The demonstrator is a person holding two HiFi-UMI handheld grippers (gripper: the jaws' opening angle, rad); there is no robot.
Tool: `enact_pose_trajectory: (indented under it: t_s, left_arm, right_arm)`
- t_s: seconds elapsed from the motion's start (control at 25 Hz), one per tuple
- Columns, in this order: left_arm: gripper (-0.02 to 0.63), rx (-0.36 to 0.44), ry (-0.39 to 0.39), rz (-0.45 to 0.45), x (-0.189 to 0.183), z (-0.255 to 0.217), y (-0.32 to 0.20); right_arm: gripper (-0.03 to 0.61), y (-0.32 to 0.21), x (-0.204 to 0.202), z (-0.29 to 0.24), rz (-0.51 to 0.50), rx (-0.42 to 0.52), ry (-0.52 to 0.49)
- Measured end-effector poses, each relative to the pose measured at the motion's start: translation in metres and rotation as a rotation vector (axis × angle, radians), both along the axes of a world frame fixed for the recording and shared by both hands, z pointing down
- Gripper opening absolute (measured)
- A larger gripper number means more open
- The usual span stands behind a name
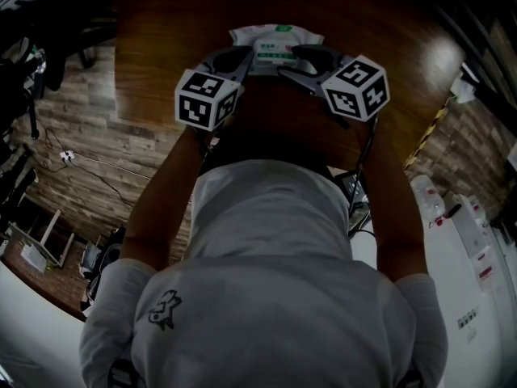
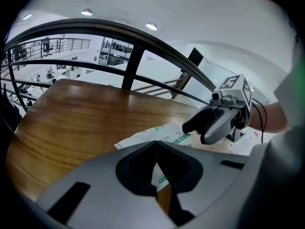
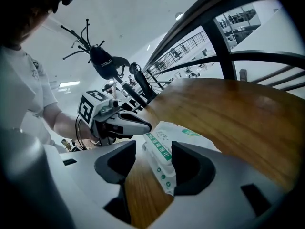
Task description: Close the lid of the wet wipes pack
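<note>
The right gripper is being held open, the left gripper closed. The soft, light wet wipes pack likely needs pressing on top.

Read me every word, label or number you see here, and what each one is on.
Wet wipes pack: green label print, too blurred to read.
Left marker cube and right marker cube: black square patterns, no words.
Shirt: small dark graphic, no text.
White unit: stickers too small to read.
</note>
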State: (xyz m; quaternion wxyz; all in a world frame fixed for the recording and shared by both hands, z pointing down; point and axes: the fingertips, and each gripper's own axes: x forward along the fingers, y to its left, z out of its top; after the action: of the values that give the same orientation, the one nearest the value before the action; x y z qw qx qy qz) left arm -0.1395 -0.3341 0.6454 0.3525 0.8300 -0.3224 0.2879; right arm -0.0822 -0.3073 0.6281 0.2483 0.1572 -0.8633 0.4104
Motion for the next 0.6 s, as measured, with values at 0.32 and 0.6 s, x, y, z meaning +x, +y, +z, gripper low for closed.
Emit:
enact_pose_trajectory:
  t_s: [0.32,0.6]
  left_arm:
    - [0.006,-0.006,-0.001,0.004,0.000,0.005,0.006]
    - [0.006,-0.011,-0.008,0.013,0.000,0.010,0.008]
  right_arm:
    - [0.230,0.005,-0.003,0.012,0.025,-0.030,0.023]
    - [0.184,0.005,-0.005,0.024,0.025,0.000,0.090]
